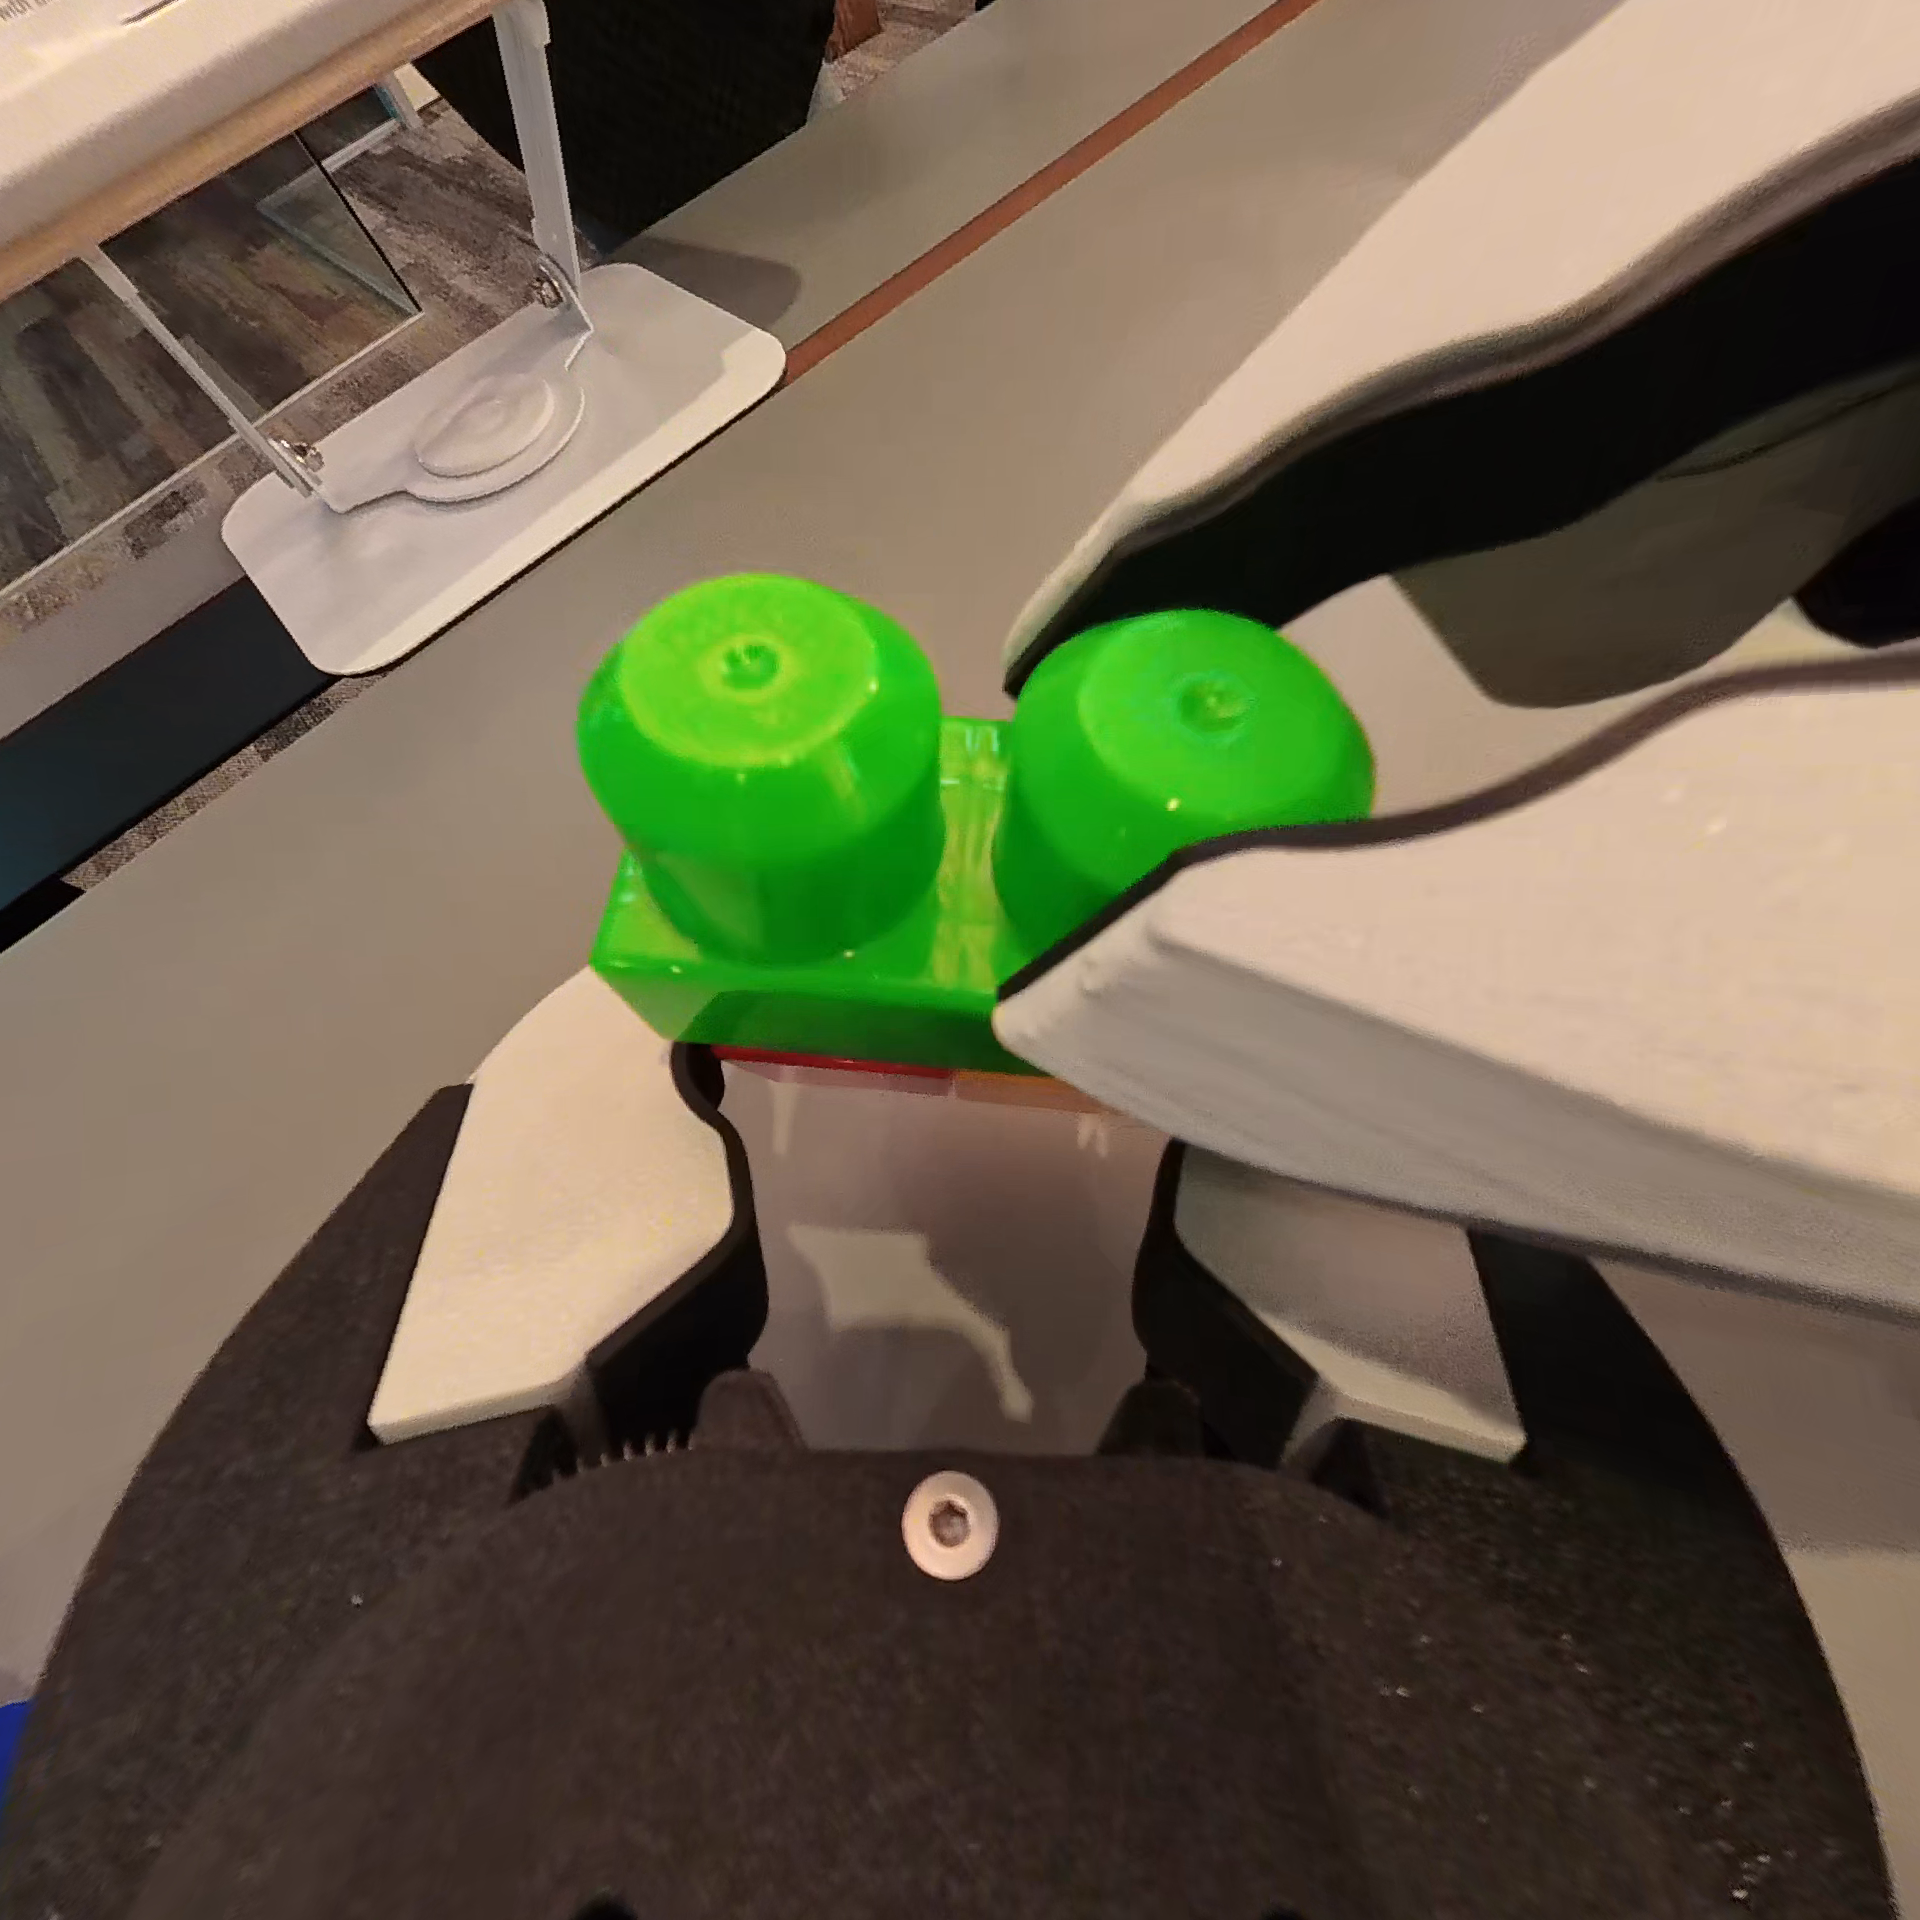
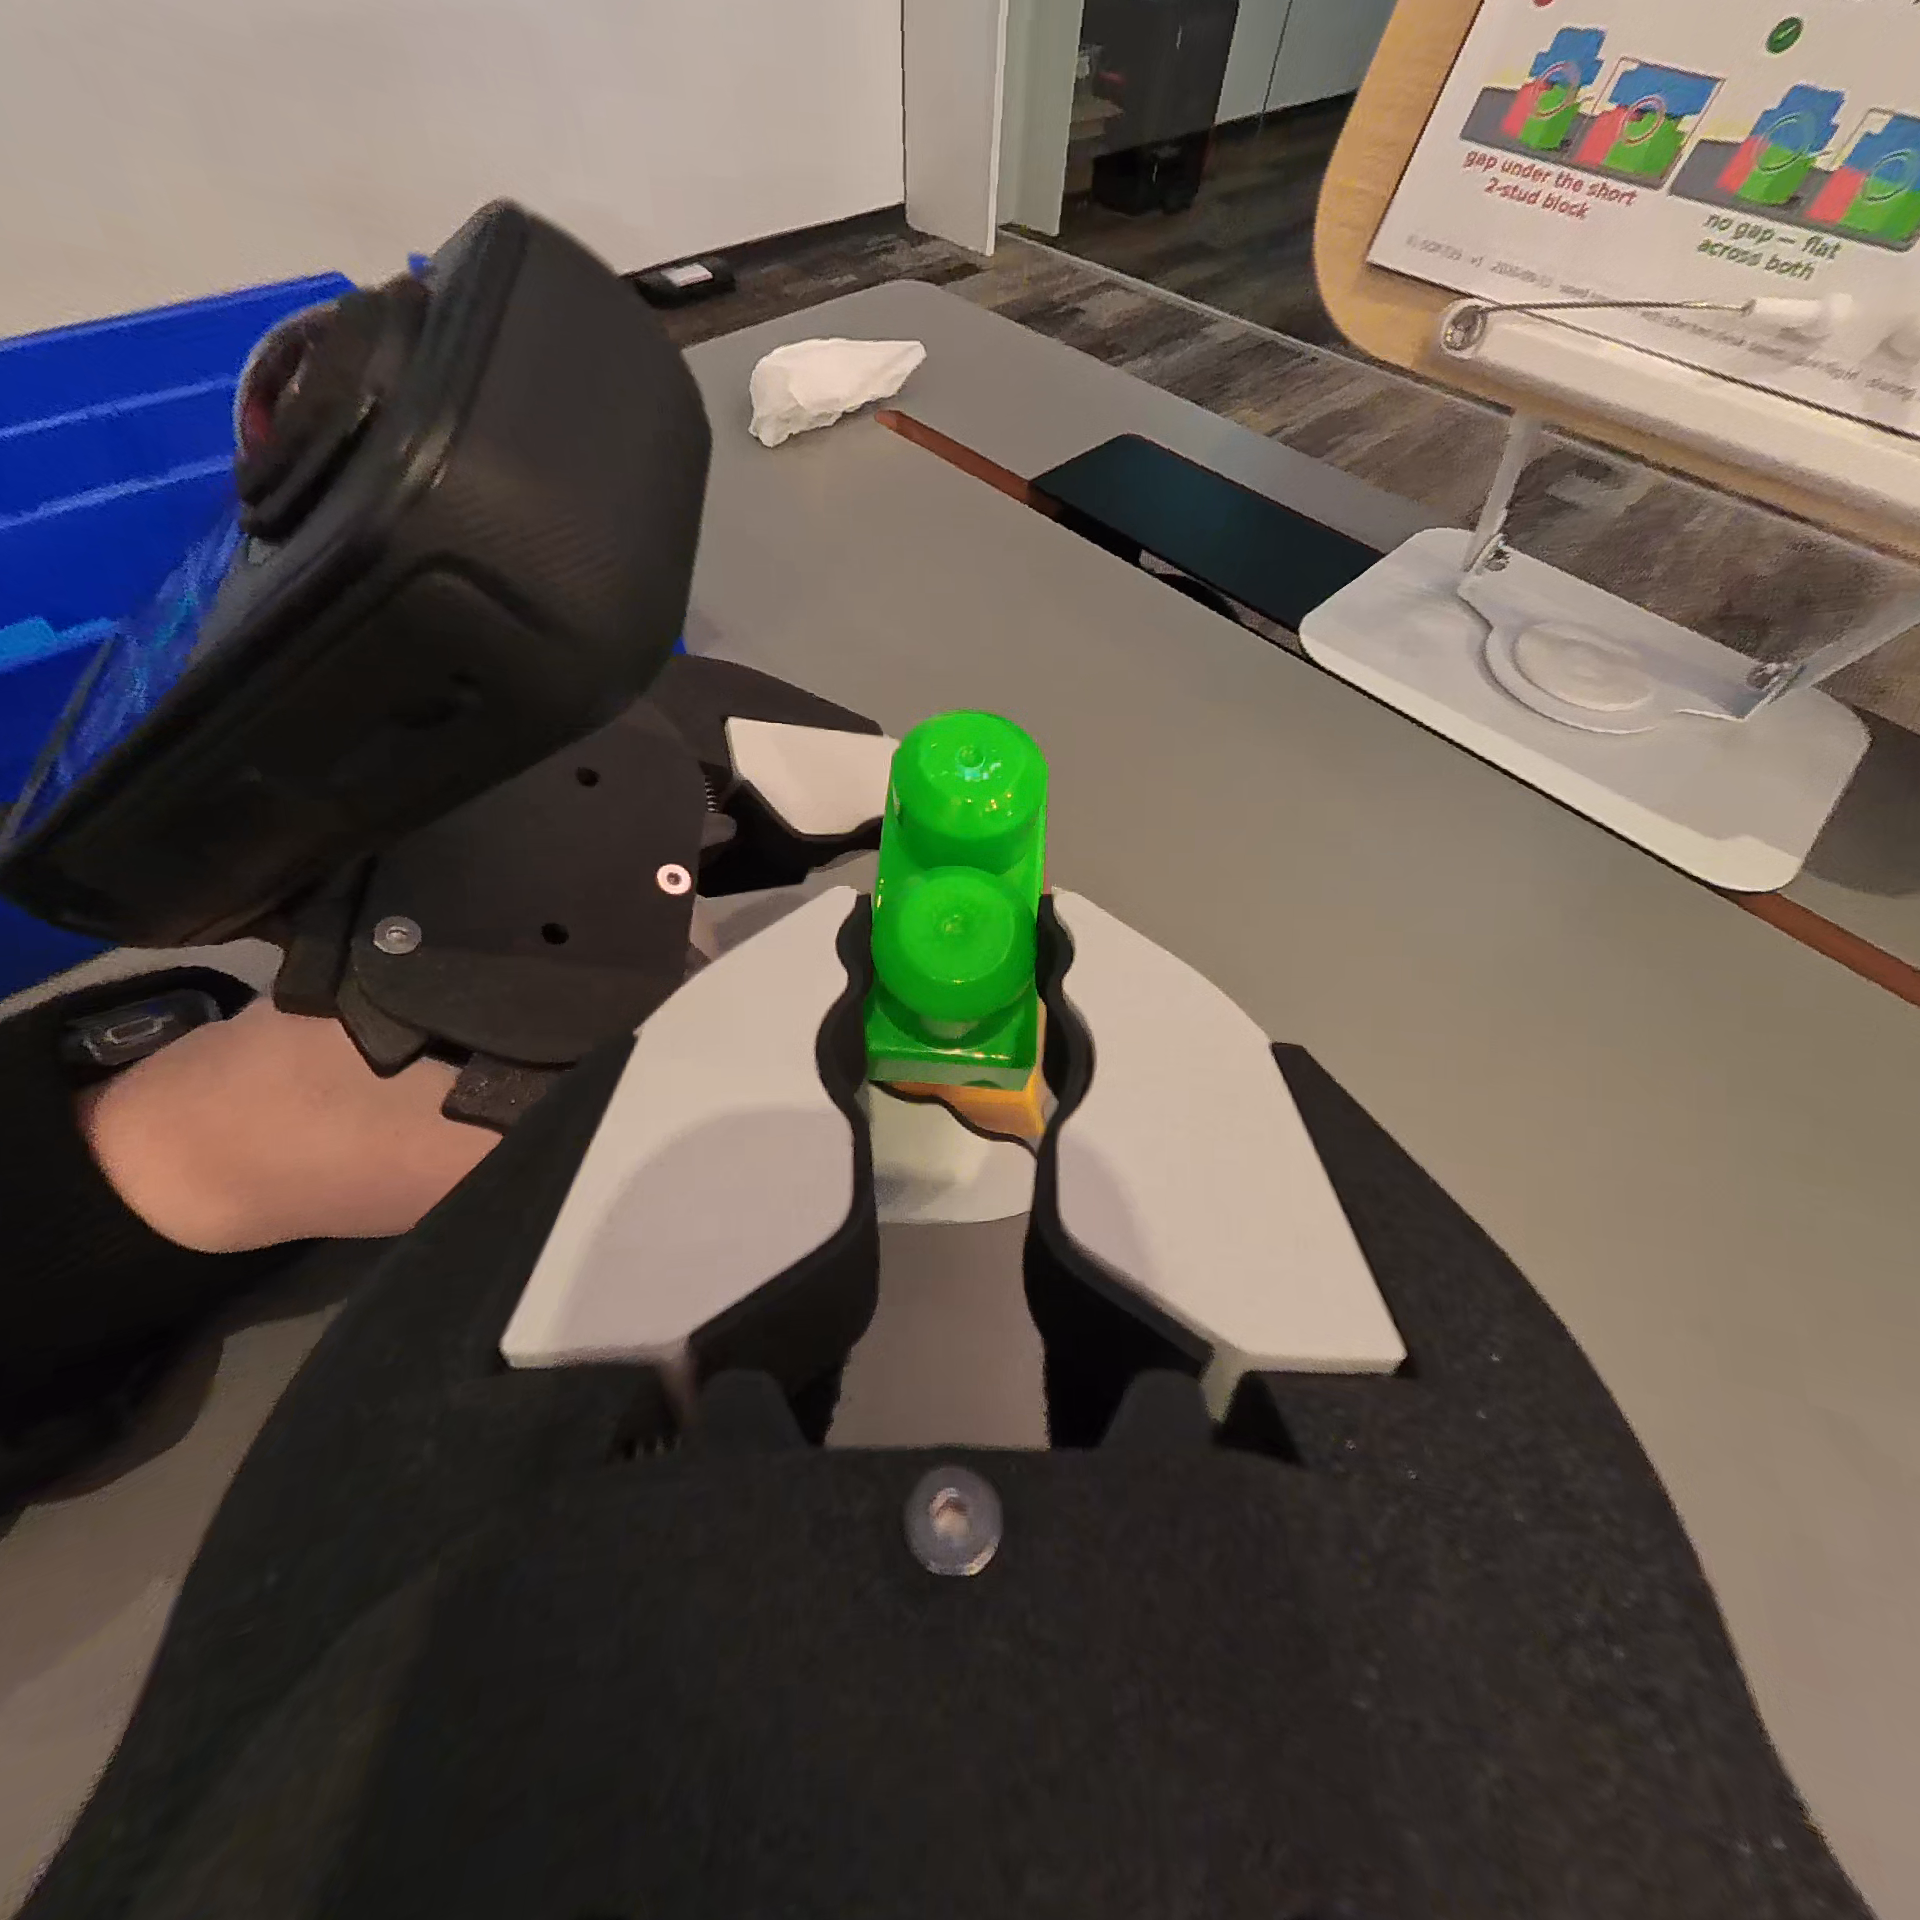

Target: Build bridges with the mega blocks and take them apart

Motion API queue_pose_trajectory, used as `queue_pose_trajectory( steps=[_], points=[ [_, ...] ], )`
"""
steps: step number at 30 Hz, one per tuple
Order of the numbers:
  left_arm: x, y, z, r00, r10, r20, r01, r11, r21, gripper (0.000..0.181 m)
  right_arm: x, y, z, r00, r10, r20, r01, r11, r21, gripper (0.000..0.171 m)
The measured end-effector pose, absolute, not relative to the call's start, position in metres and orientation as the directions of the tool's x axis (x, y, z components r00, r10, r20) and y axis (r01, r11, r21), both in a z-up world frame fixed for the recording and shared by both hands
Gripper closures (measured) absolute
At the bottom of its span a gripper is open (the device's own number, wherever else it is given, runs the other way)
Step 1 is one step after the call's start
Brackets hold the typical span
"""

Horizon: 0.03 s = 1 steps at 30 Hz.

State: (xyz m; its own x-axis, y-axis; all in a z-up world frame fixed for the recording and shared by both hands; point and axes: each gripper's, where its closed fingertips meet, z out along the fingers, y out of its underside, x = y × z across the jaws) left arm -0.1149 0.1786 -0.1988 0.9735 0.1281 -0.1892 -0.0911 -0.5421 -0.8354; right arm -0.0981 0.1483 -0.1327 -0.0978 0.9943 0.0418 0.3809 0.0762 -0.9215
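A green two-stud block [image 1: 769,810] sits on top of a red block [image 1: 831,1062] and an orange block [image 1: 1023,1089] on the grey table [image 1: 312,935]. My left gripper [image 1: 904,1081] is closed around this lower layer, with its left fingertip touching the red block. Its right finger is hidden under the other gripper. My right gripper [image 2: 951,935] is shut on the green block [image 2: 956,831], at the near stud. The orange block [image 2: 1013,1101] shows below it. In the left wrist view the right gripper [image 1: 1039,831] comes in from the right. In the right wrist view the left gripper [image 2: 821,862] comes in from the left.
A white stand [image 2: 1579,686] holding an instruction sheet is at the table's far right and also shows in the left wrist view [image 1: 499,457]. A blue bin [image 2: 104,468] is at the left. A crumpled white tissue [image 2: 831,384] and a flat black device [image 2: 1205,520] lie at the back.
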Motion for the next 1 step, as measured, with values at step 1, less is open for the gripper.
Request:
queue_pose_trajectory(
  steps=[1],
  points=[
    [-0.1146, 0.1789, -0.1982, 0.974, 0.128, -0.186, -0.089, -0.538, -0.838, 0.092, -0.0990, 0.1488, -0.1346, -0.091, 0.993, 0.070, 0.389, 0.101, -0.916, 0.142]
  ],
)
